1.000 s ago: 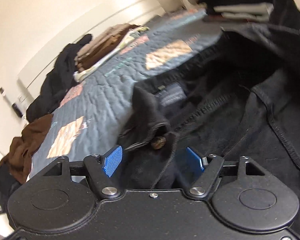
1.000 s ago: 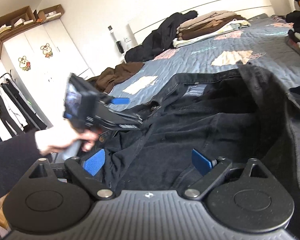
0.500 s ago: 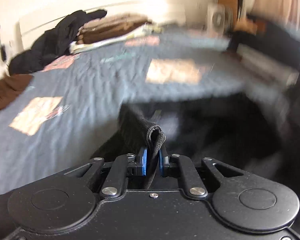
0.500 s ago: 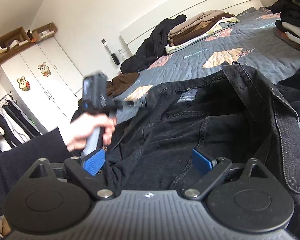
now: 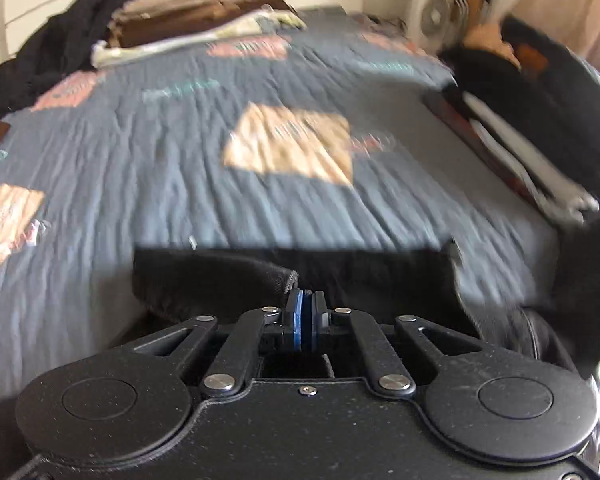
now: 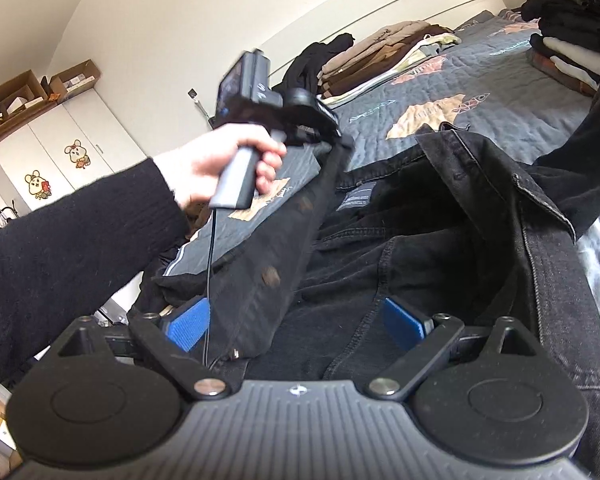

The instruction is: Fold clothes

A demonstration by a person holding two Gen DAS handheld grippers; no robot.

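A black denim jacket (image 6: pixel 440 240) lies rumpled and open on the grey quilted bed (image 6: pixel 500 92). My left gripper (image 5: pixel 305 312) is shut on the jacket's buttoned front edge (image 5: pixel 220 280), its blue pads pressed together on the cloth. In the right wrist view a hand holds that left gripper (image 6: pixel 340 138) raised, and the front edge (image 6: pixel 284 240) hangs down from it in a taut strip. My right gripper (image 6: pixel 298 322) stands open just over the jacket's lower part, blue pads (image 6: pixel 190 324) wide apart with cloth lying between them.
Folded clothes (image 6: pixel 388 56) are stacked by the headboard, beside a black heap (image 6: pixel 320 60). Another folded stack (image 5: pixel 532 120) lines the bed's right side. A white fan (image 5: pixel 436 16) stands beyond the bed. White wardrobes (image 6: pixel 60 156) with cardboard boxes on top stand at the left.
My left gripper shut on the jacket's front edge and lifted it up and away over the bed. My right gripper stayed open above the jacket.
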